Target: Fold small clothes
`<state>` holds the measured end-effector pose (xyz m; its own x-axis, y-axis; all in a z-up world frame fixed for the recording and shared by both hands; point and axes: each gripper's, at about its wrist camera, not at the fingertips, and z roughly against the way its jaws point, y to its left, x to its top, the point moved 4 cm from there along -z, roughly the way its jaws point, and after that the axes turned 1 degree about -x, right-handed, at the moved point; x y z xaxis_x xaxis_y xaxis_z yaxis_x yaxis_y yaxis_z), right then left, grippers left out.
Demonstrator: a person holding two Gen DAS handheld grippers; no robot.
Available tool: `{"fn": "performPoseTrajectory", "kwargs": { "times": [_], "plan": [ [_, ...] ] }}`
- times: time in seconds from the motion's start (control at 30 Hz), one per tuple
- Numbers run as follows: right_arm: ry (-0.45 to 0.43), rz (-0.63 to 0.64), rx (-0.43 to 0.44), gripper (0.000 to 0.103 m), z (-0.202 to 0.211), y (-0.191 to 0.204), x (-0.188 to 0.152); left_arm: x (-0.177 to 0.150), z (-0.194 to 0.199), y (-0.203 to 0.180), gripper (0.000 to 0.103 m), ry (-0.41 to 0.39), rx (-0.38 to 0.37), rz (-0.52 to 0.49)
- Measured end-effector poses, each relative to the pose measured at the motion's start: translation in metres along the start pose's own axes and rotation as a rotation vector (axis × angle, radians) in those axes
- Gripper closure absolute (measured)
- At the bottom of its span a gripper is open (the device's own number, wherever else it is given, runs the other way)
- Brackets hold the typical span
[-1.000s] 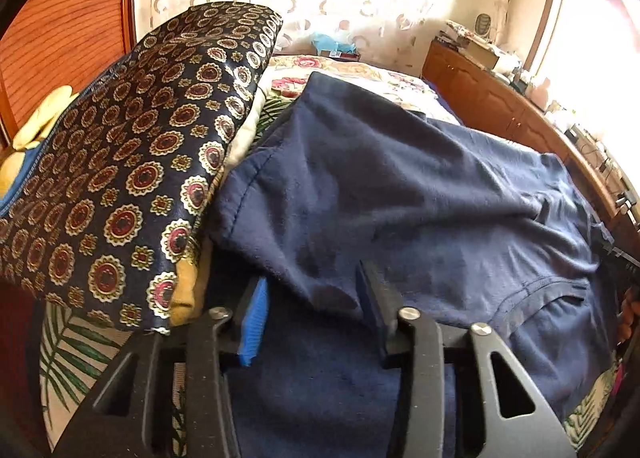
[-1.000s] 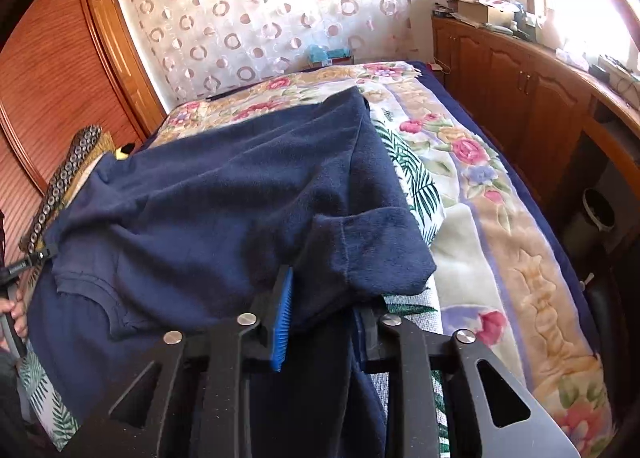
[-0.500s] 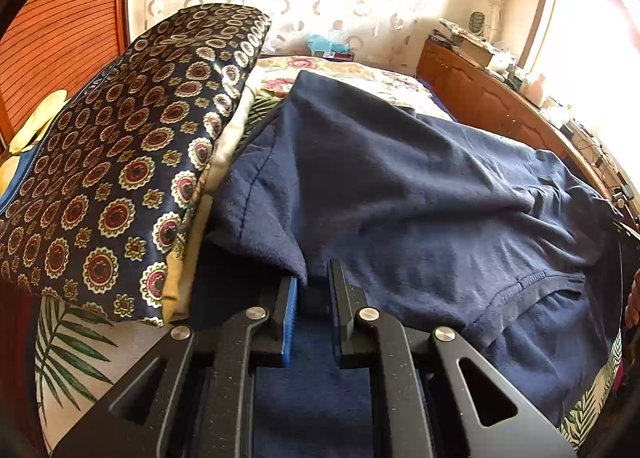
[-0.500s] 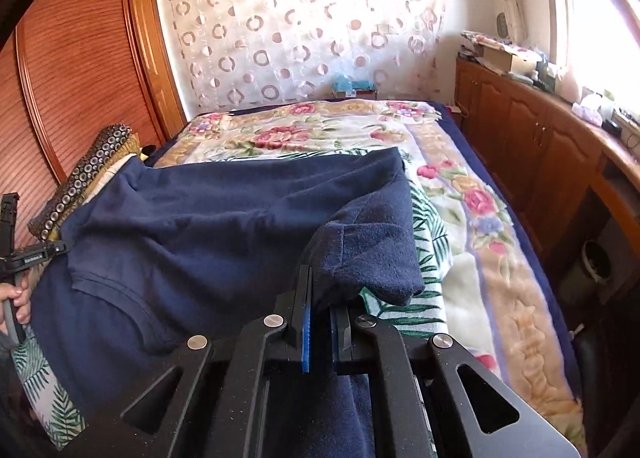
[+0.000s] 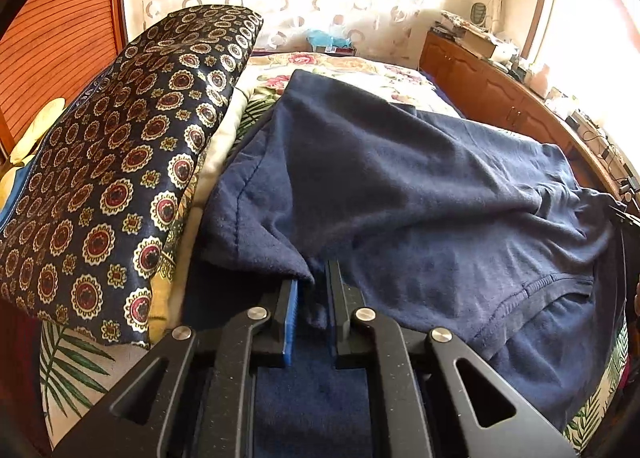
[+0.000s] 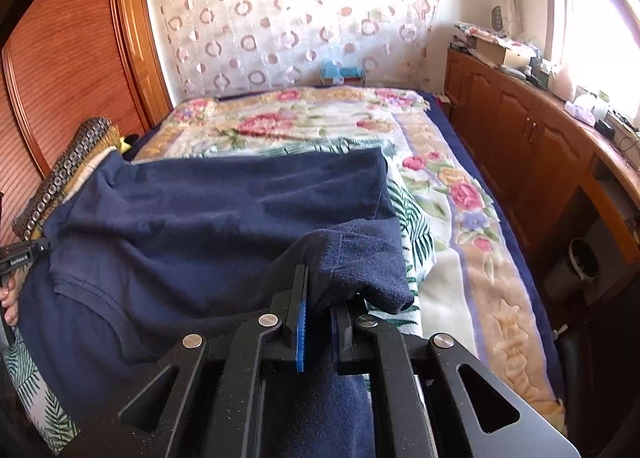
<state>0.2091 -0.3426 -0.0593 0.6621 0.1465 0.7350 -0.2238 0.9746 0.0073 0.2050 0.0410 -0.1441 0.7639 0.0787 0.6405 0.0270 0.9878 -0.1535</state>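
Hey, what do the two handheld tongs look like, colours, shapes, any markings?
Both the left tongs and the right tongs are matte black, built from flat angular plates with triangular cutouts and round silver bolt heads. On each, the left-hand finger carries a ridged blue pad. The right wrist view shows white lettering, too small to read, on the left tongs' body. No cables or sleeves show.

small white lettering on left claw (image 6: 18, 258), too blurred to read
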Motion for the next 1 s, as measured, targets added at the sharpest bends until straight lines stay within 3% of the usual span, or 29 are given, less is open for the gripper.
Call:
{"fn": "performPoseTrajectory", "kwargs": {
  "times": [0.07,0.1,0.13,0.43,0.5,0.57,0.83,1.0],
  "plan": [
    [0.007,-0.015,-0.002,0.085,0.001,-0.003,0.0,0.001,0.002,-0.001,0.092,-0.014,-0.015,-0.007],
    [0.006,-0.023,0.004,0.085,0.002,-0.004,0.001,0.0,0.004,-0.002,0.099,-0.025,-0.02,-0.015],
    [0.003,-0.028,0.009,0.085,0.002,-0.005,0.002,0.001,0.006,-0.004,0.1,-0.036,-0.015,-0.028],
    [-0.044,-0.043,0.008,0.085,0.007,-0.001,0.016,0.016,0.027,-0.01,0.1,-0.125,-0.007,-0.061],
    [-0.055,-0.023,0.034,0.098,0.007,0.004,0.018,0.018,0.03,-0.008,0.1,-0.137,-0.011,-0.057],
    [-0.079,0.0,0.046,0.098,0.011,0.009,0.019,0.02,0.036,-0.007,0.1,-0.156,-0.023,-0.049],
    [-0.231,0.019,0.101,0.098,0.072,0.017,0.023,0.024,0.1,-0.008,0.101,-0.282,-0.079,-0.042],
    [-0.234,0.054,0.131,0.099,0.11,0.016,-0.005,0.005,0.143,0.007,0.101,-0.329,-0.099,-0.031]
  ]
}}
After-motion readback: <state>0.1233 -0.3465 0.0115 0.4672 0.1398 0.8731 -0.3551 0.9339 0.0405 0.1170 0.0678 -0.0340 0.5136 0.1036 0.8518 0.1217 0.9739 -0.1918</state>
